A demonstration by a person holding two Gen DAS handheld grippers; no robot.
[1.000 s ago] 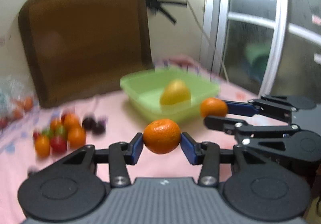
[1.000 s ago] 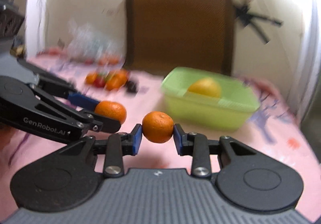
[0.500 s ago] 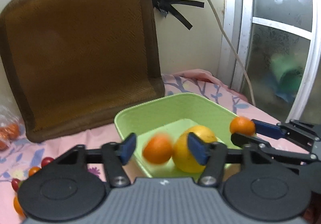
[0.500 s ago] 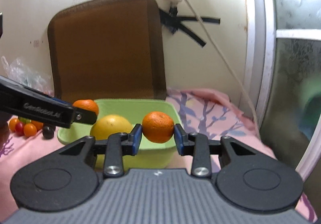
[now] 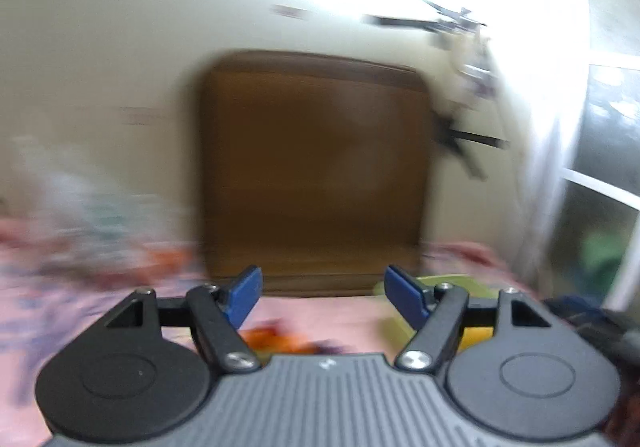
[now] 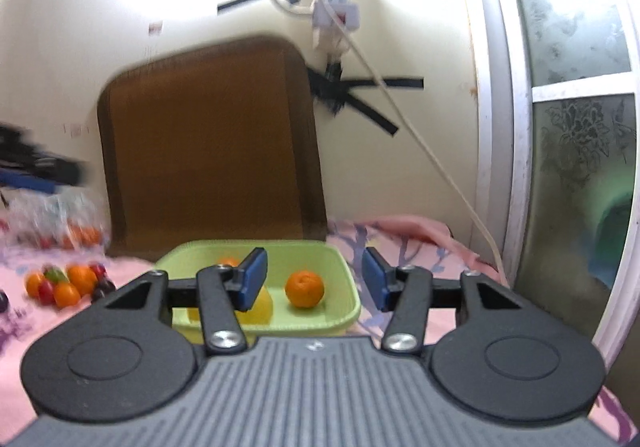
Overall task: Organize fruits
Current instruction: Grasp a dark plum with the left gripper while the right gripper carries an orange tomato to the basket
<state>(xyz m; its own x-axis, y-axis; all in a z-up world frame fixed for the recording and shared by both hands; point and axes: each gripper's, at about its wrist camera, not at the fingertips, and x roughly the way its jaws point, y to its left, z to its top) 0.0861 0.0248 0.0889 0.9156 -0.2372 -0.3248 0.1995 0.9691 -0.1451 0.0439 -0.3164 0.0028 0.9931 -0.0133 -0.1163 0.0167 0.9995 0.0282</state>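
Here the left wrist view is smeared by motion blur: at lower left, orange streaks (image 5: pixel 280 339) on the pink patterned cloth (image 5: pixel 332 311) cannot be told apart as fruits. The left gripper (image 5: pixel 322 297) has just been opening; its blue pads stand apart with nothing between them. Only a sliver of green rim peeks behind its right finger.

In the right wrist view, a heap of small orange and red fruits (image 6: pixel 66 285) lies at left centre. The light green plastic basin (image 6: pixel 340 279) sits mid-frame, holding a round orange tangerine (image 6: pixel 304 289); a yellow fruit (image 6: pixel 262 307) and another orange one (image 6: pixel 229 261) are mostly hidden behind the left finger. The right gripper (image 6: pixel 314 283) has just been opening too, and grips nothing.
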